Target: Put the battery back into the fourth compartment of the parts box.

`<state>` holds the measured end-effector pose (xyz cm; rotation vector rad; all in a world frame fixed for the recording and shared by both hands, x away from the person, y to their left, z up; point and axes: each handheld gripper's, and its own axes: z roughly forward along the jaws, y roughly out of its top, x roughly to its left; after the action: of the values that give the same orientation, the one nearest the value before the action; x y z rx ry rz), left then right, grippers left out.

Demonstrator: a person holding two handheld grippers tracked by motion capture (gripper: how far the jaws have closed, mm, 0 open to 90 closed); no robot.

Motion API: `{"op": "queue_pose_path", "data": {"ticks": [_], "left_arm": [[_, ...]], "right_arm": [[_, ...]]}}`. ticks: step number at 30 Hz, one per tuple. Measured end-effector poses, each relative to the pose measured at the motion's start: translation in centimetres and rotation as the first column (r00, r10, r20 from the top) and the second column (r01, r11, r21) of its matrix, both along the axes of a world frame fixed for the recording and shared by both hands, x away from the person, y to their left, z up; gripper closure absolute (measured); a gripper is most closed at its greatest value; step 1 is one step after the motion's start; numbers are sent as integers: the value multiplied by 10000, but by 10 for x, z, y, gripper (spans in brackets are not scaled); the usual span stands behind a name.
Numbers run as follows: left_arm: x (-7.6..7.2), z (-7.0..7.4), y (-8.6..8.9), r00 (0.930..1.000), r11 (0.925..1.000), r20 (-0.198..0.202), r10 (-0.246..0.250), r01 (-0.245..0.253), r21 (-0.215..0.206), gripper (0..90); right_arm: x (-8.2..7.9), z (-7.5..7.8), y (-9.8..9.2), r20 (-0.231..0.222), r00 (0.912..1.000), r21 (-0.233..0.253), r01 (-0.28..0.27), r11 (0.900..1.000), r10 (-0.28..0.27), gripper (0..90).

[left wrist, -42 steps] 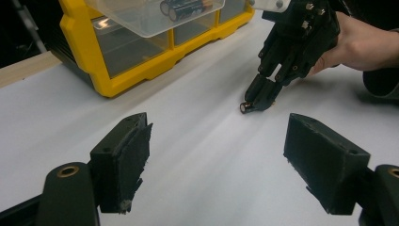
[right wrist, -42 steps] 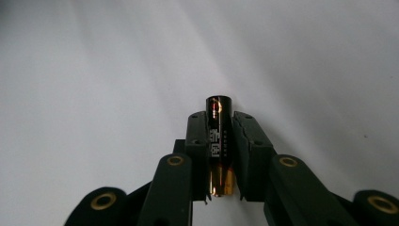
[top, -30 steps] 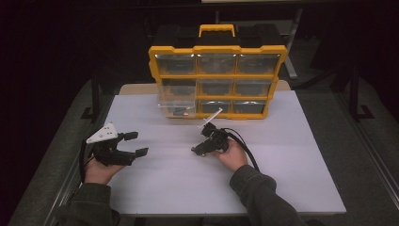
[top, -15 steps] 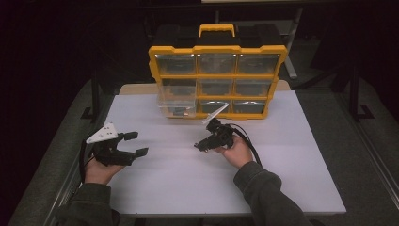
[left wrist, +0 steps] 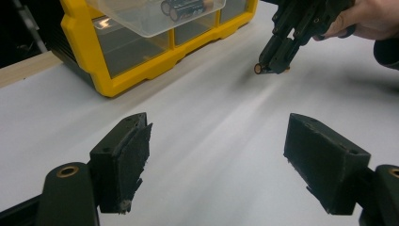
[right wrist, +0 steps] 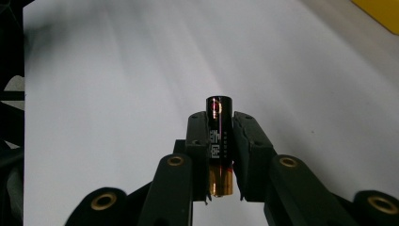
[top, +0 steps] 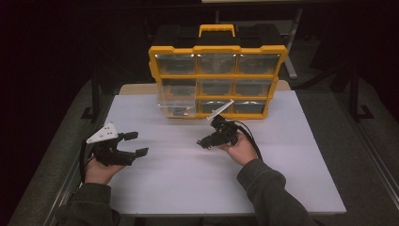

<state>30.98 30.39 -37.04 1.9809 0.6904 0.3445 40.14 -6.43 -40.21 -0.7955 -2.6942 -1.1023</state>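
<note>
The battery (right wrist: pixel 219 141) is pinched between the jaws of the right gripper (top: pixel 210 140), held just above the white worktop (top: pixel 188 183) near the yellow organiser (top: pixel 216 75). The left gripper (top: pixel 133 143) hovers well apart, jaws spread and empty.

Battery (right wrist: pixel 219 141) looks glossy black with a coppery metal end; tool pads (left wrist: pixel 136 157) matt, rough rubbery black. Organizer (top: pixel 217 70): shiny yellow plastic, clear drawers. Surface (top: pixel 188 179) smooth matt white.

Dim, dark surroundings; bright white table (top: pixel 188 188) (streaky blur close up).
</note>
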Motion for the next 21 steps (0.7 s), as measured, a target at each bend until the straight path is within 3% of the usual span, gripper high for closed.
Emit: {"op": "queue_pose_path", "data": {"ticks": [13,16,21], "left_arm": [[0,0,0,10000,10000,37,-5,5,3,220],[0,0,0,10000,10000,37,1,-1,-7,220],[0,0,0,10000,10000,33,5,-5,-11,220]], "right_arm": [[4,24,-7,119,9999,20,57,10000,-57,761],[6,28,-9,340,9994,93,-44,9999,40,761],[8,35,-12,265,9996,52,17,10000,-18,761]]}}
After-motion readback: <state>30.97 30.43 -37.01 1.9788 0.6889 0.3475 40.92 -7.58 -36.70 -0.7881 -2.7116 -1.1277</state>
